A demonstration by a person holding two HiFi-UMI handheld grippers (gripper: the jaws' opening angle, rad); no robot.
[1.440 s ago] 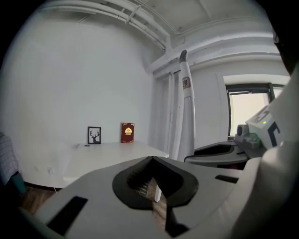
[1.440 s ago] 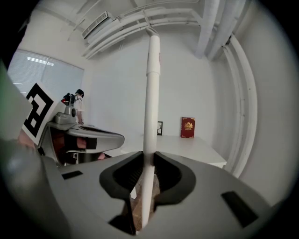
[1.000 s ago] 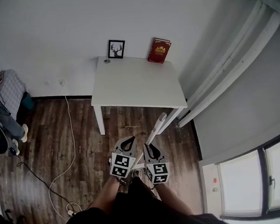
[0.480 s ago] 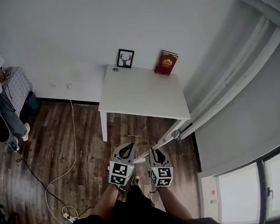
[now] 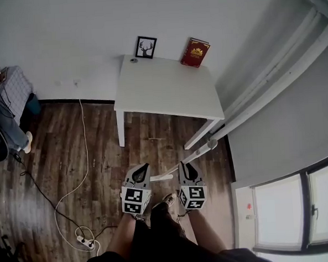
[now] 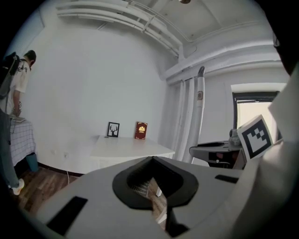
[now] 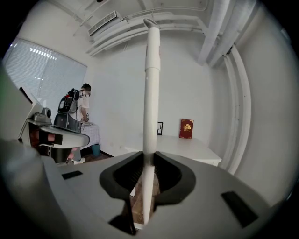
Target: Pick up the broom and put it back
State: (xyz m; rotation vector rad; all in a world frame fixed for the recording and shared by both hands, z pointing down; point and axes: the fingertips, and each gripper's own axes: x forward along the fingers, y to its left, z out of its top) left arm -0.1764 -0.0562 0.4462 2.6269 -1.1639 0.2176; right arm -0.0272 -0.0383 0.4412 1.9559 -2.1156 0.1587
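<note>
Broom (image 5: 201, 151) pinched in right gripper (image 5: 186, 165), slanting near the counter (image 5: 167, 94).
In head view its long axis runs 8 to 2 o'clock, tip at 2; left gripper (image 5: 141, 168) pressed together, empty. Gold print on the book (image 5: 195, 52) is unreadable.

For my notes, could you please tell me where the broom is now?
The broom is clamped by its white handle in the right gripper, ahead of the person; in the head view its tip reaches toward the white table's near right leg.
</note>
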